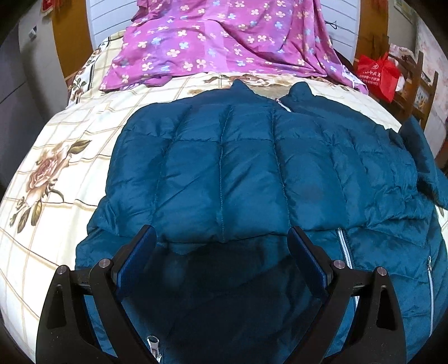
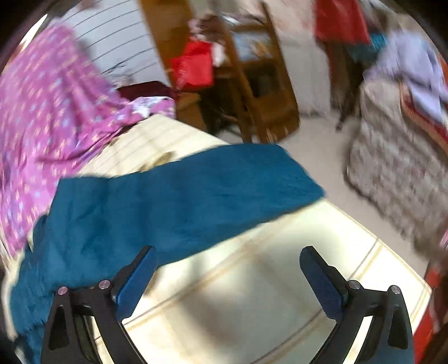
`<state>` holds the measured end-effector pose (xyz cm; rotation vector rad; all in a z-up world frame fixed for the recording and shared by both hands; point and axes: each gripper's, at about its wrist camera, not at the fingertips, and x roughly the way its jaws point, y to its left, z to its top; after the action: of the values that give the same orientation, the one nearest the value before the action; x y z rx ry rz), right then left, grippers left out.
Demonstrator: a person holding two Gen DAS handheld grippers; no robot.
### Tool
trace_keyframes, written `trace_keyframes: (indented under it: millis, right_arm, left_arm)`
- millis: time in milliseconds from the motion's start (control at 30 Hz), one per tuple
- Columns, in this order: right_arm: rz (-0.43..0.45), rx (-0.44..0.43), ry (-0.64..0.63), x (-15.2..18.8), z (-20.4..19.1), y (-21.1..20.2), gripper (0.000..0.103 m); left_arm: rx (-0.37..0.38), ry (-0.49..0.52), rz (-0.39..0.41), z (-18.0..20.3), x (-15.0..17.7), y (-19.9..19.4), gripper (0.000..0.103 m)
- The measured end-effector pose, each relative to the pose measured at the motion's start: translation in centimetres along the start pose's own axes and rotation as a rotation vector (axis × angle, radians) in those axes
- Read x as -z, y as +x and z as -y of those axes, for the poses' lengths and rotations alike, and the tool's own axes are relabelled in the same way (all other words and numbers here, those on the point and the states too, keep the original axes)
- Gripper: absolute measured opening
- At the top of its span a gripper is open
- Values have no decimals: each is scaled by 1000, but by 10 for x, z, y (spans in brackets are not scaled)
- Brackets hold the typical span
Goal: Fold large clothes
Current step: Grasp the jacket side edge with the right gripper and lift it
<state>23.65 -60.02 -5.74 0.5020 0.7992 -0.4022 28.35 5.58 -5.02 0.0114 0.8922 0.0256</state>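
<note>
Teal quilted jacket (image 1: 252, 173) — partly folded

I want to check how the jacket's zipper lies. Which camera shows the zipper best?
The left wrist view. It is sharp and shows the silver zipper running down the teal quilted puffer jacket spread on the floral bedsheet. The right wrist view is motion-blurred and shows only plain teal fabric, apparently a sleeve, with no zipper visible.

A bed (image 1: 64, 145) under a cream, rose-printed cover fills the room, with a purple floral sheet (image 1: 212, 42) heaped at its far end against a white panelled wall (image 1: 343, 16). Beside it a wooden chair (image 1: 414, 84) carries a red bag (image 1: 376, 74). The floor (image 2: 319, 140) looks pale, though blurred.
</note>
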Motion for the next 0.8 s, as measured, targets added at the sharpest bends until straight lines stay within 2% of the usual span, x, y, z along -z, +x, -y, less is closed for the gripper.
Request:
trace_keyframes:
  millis: [67,167,300,400,467,700,800]
  right_arm:
    - [-18,-69,94,-8,35,9,96]
    - [-33,-166,225,-14,67,20,97]
    - [-41,-270,302,-32,80,33,97]
    - [-44,-282,282,-45,76,42,97]
    - [-40,-297,276,-50,78,48,102]
    - [0,-378,313,-54,79,59,102]
    - [12,-378,266,-55,72,62,103]
  left_arm:
    - [-9,-7,-3,-1,1,2,95]
    - [-16,-17,-14,-4,1,6,95]
    - [-19,-28,-27,-7,0,11,95]
    - [-28,-15,-28,-4,2,13,95]
    - [-30,-6,-32,-2,2,15,95]
    - [-37,7,-43,0,5,19,95]
    - [-36,3,-46,-1,5,21,95]
